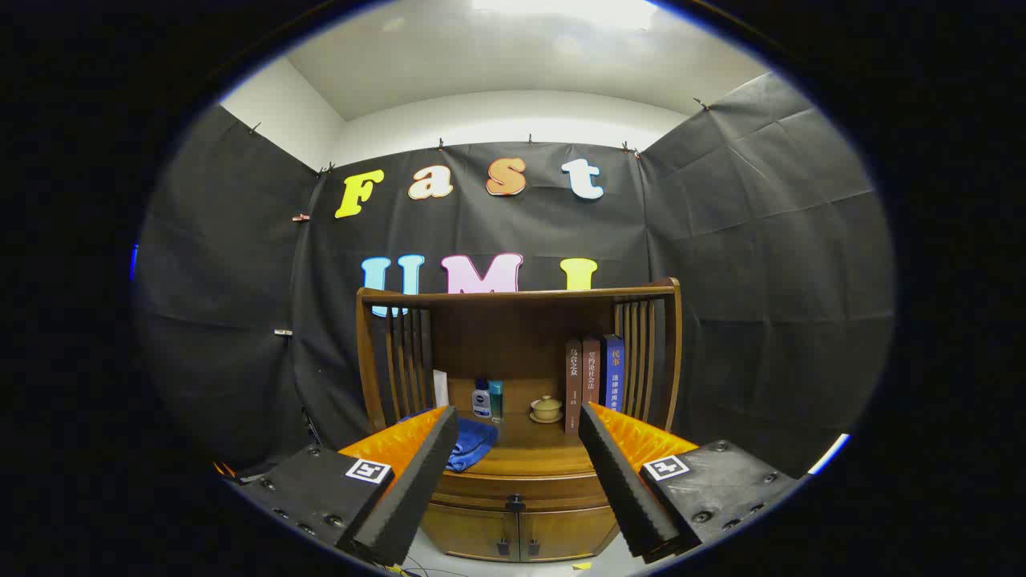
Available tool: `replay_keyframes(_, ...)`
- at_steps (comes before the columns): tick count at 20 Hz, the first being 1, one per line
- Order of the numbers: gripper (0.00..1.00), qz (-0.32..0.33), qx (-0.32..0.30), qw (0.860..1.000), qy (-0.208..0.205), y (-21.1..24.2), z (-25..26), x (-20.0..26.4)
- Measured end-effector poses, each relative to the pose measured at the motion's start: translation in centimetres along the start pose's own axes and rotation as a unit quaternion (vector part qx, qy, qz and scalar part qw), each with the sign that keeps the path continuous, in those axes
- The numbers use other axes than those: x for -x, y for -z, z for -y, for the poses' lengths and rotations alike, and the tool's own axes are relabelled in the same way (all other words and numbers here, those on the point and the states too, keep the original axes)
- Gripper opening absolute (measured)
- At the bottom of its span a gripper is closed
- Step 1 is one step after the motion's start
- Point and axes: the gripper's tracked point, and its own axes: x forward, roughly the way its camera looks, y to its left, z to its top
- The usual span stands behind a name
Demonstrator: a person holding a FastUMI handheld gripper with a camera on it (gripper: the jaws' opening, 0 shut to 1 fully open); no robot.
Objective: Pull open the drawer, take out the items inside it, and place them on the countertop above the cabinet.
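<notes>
A brown wooden cabinet [517,481] stands ahead against the booth wall, seen between my two fingers. Its drawer [517,490] is closed, with a small dark knob [515,503] at its middle, just below the countertop [529,450]. My gripper [517,425] is open, its black foam fingertips [437,437] spread wide and holding nothing, still some way in front of the cabinet. What lies inside the drawer is hidden.
On the countertop lie a blue cloth [471,442], a small bottle [481,398] with a teal container [496,398] beside it, a little lidded teapot [547,409] and three upright books [595,382]. A slatted wooden shelf frame [521,295] rises above. Two lower doors [517,535] sit under the drawer.
</notes>
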Motion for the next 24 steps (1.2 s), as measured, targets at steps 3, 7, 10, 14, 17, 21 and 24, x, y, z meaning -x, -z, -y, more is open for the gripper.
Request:
replay_keyframes(3, 0.98, 0.001, 0.003, 1.000, -0.005, -0.12, -0.39, 0.02)
replay_keyframes(7, 0.98, 0.000, 0.006, 1.000, -0.005, -0.13, -0.46, 0.12)
replay_keyframes(10, 0.98, 0.002, 0.006, 1.000, -0.006, -0.24, -0.73, 0.39)
replay_keyframes(14, 0.98, 0.002, 0.005, 1.000, -0.005, -0.34, -0.72, 0.51)
replay_keyframes(17, 0.98, 0.000, 0.005, 1.000, -0.005, -0.21, -0.71, 0.48)
replay_keyframes(21, 0.98, -0.002, 0.006, 1.000, -0.002, -0.05, -0.45, 0.36)
replay_keyframes(24, 0.98, -0.002, 0.005, 1.000, -0.002, 0.10, -0.45, 0.19)
